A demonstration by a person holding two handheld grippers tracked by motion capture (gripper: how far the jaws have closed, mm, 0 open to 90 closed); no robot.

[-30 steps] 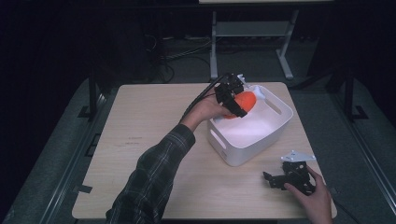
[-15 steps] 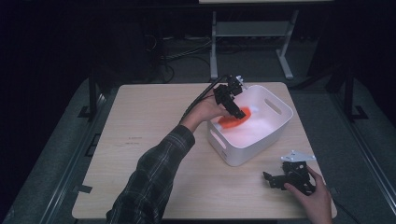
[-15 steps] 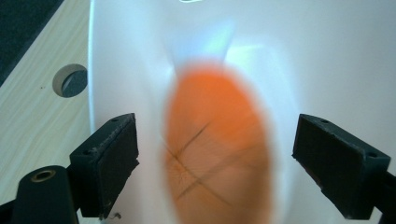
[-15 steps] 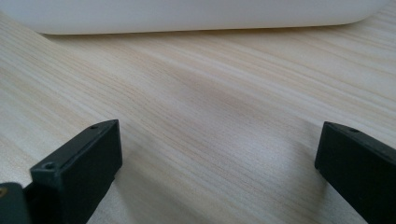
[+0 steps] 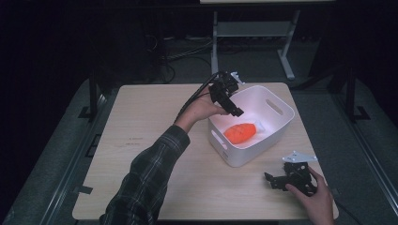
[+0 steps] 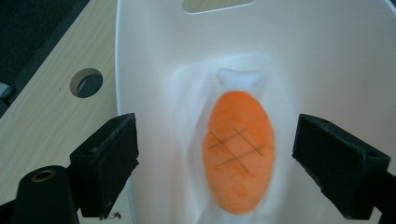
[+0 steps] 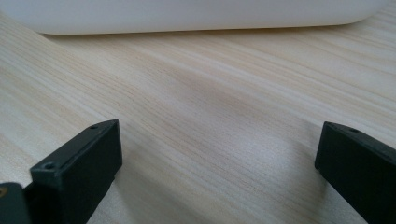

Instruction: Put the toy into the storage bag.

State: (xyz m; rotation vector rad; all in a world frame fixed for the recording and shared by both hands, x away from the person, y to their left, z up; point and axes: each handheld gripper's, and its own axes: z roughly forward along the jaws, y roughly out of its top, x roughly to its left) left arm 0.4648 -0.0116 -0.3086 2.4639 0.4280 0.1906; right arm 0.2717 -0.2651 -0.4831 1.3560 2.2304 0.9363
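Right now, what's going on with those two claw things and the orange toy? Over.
Left gripper open above white bin, jaws just opened. Orange plush toy lying inside bin. Right gripper open, resting on table. Nothing in the way.

Overhead plus two close tool-mounted views

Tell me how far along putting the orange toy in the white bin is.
Done: the orange plush toy lies inside the white bin. In hand: nothing; the left gripper hangs open above it, its jaws just opened. The right gripper rests open on the table. Left: withdrawing the hand.
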